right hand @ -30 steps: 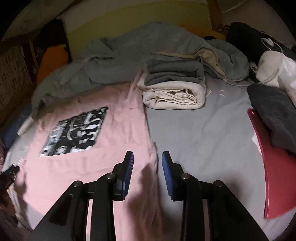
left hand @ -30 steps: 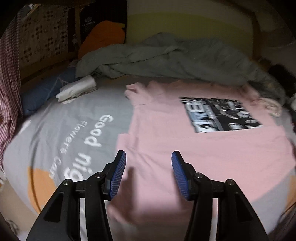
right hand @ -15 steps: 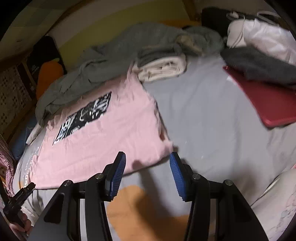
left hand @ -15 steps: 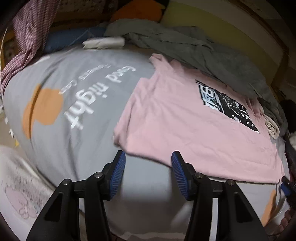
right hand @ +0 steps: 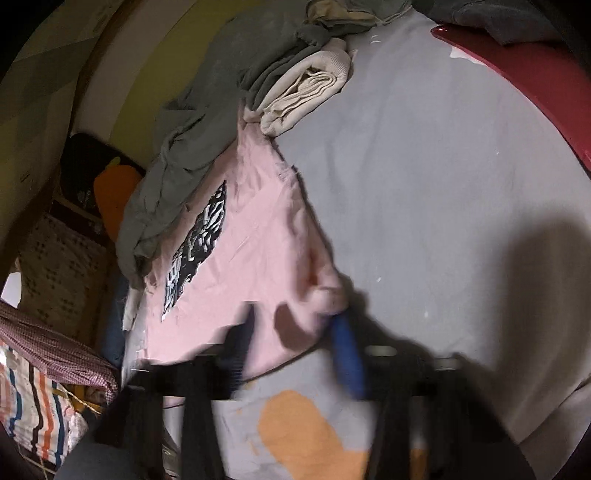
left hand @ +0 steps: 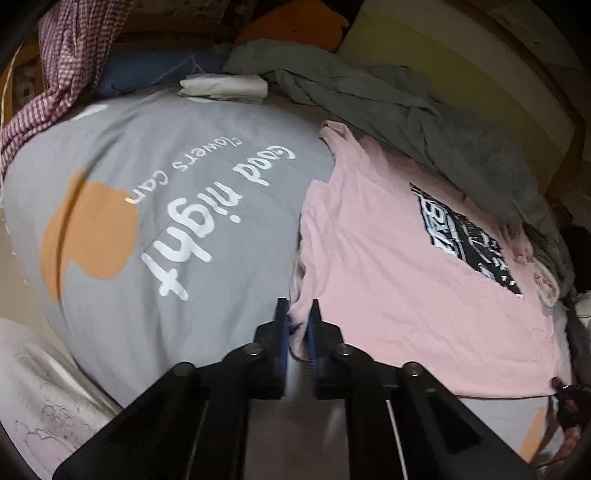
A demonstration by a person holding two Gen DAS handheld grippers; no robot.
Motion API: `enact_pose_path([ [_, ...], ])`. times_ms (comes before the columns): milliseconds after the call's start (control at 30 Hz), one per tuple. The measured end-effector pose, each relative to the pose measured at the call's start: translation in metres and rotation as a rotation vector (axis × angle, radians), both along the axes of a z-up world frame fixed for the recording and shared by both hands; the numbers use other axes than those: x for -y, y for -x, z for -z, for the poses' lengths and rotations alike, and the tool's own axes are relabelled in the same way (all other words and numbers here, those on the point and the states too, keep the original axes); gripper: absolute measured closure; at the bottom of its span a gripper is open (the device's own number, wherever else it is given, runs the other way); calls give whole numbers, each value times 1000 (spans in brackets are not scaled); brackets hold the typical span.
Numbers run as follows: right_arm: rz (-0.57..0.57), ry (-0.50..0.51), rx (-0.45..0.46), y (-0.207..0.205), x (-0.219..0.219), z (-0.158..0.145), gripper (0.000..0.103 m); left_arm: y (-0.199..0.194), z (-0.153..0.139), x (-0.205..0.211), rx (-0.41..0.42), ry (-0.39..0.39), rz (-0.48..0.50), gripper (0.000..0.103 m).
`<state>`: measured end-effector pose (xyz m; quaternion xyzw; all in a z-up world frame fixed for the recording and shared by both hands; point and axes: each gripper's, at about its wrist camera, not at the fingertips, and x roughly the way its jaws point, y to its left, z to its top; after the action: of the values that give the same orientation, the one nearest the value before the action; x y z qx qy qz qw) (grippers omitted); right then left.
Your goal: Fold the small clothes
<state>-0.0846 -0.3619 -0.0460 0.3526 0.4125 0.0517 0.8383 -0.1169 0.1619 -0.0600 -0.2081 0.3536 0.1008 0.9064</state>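
A pink T-shirt [left hand: 399, 280] with a black-and-white print lies flat on the grey bed cover [left hand: 177, 177]. My left gripper [left hand: 297, 325] is shut on the shirt's near left bottom corner, with pink cloth bunched between the blue pads. In the right wrist view the same shirt [right hand: 251, 258] lies to the left. My right gripper [right hand: 291, 347] is blurred and tilted; its jaws stand wide apart around the shirt's near right corner, one blue pad [right hand: 347, 354] beside the cloth.
A crumpled grey blanket [left hand: 399, 107] lies behind the shirt. Folded cream and grey clothes [right hand: 306, 85] sit at the shirt's far corner. A red flat object [right hand: 524, 85] lies at the right. A checked cloth [left hand: 62, 66] hangs at left. An orange pillow [left hand: 295, 22] is at the back.
Both grippers moved back from over the shirt to its near hem. The left gripper closed on the left bottom corner. The right gripper tilted and came to the right corner, jaws still apart.
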Motion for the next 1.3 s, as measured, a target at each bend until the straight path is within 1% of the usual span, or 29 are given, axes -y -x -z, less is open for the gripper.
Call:
enact_pose_path([
  [67,24,1,9,2,-1,1,101,5,-7,3,28,-30,-11,97],
  [100,36,19,28,6,-1,-3,101,9,-13,4,47,-44,-15,97],
  [167,50,82,90,19,-6,-19,102,18,-30,7,87,-56,-15,98],
  [200,55,117,133,30,-11,-31,102,23,-38,7,103,-56,-12,98],
  [233,59,140,148,39,-14,-40,102,30,-49,6,122,-55,-12,98],
  [300,55,126,160,57,-15,-57,102,49,-73,4,171,-60,-14,98],
  [333,55,101,195,75,-16,-70,102,57,-83,3,193,-59,-12,98],
  [367,62,98,211,85,-14,-78,102,66,-92,1,214,-52,-11,98],
  [433,91,85,236,106,-11,-93,102,78,-105,-2,240,-44,-11,98],
  [533,107,71,232,114,-7,-102,102,78,-111,0,251,-44,-2,98],
  [600,110,71,234,109,-7,-103,102,68,-109,2,234,-68,-12,98],
  [667,114,64,223,95,-10,-100,102,51,-104,1,201,-60,-22,97],
  [733,111,91,215,74,-15,-98,102,29,-99,0,168,-39,-30,97],
  [767,110,95,211,66,-15,-95,102,18,-96,2,156,-52,-27,97],
  [833,92,121,204,35,-19,-95,102,-8,-94,3,130,-81,-23,97],
  [900,79,144,166,4,-22,-90,102,-32,-91,3,106,-92,-8,97],
  [967,63,162,125,-22,-25,-83,102,-58,-85,7,60,-114,1,97],
  [1033,53,173,85,-46,-27,-73,102,-77,-79,12,26,-154,8,97],
  [1100,49,176,68,-60,-29,-65,102,-92,-74,13,5,-165,9,97],
  [1200,27,218,69,-80,-35,-59,102,-107,-67,12,-18,-172,3,97],
  [1300,23,235,59,-92,-36,-55,102,-117,-61,13,-34,-193,3,97],
])
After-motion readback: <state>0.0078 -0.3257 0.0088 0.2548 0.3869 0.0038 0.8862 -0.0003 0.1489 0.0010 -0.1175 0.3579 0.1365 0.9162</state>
